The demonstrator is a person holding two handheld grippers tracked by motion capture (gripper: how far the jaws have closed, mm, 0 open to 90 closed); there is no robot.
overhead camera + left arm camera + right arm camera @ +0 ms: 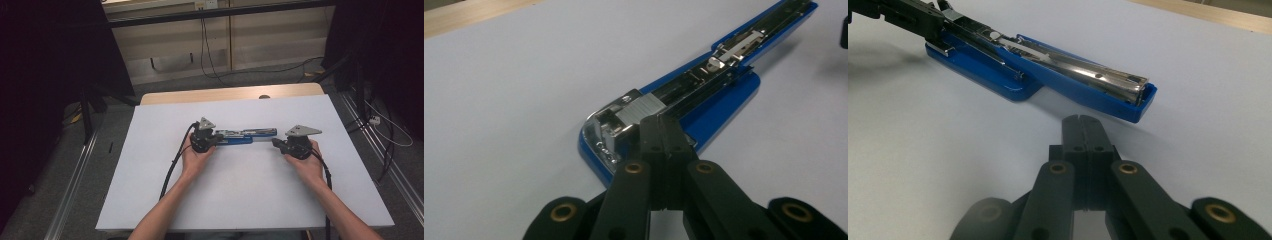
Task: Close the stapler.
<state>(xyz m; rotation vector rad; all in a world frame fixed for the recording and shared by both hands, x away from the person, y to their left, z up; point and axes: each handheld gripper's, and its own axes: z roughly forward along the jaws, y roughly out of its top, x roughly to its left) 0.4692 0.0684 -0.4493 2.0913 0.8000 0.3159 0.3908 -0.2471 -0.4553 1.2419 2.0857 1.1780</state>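
Note:
A blue stapler (245, 136) lies folded out flat on the white tabletop (240, 190), its silver magazine (704, 75) facing up. My left gripper (218, 136) is shut, and its joined tips (662, 125) rest against the stapler's left end by the silver staple block, with nothing between the jaws. My right gripper (275, 142) is shut too. Its tips (1083, 122) sit on the table just short of the stapler's other blue end (1138, 102), apart from it. Both grippers lie low and point inward at each other along the stapler.
A strip of bare wood (225, 94) runs along the table's far edge. Beyond it are a cable (210, 60) on the floor and dark stands at both sides. White surface lies free in front of my hands.

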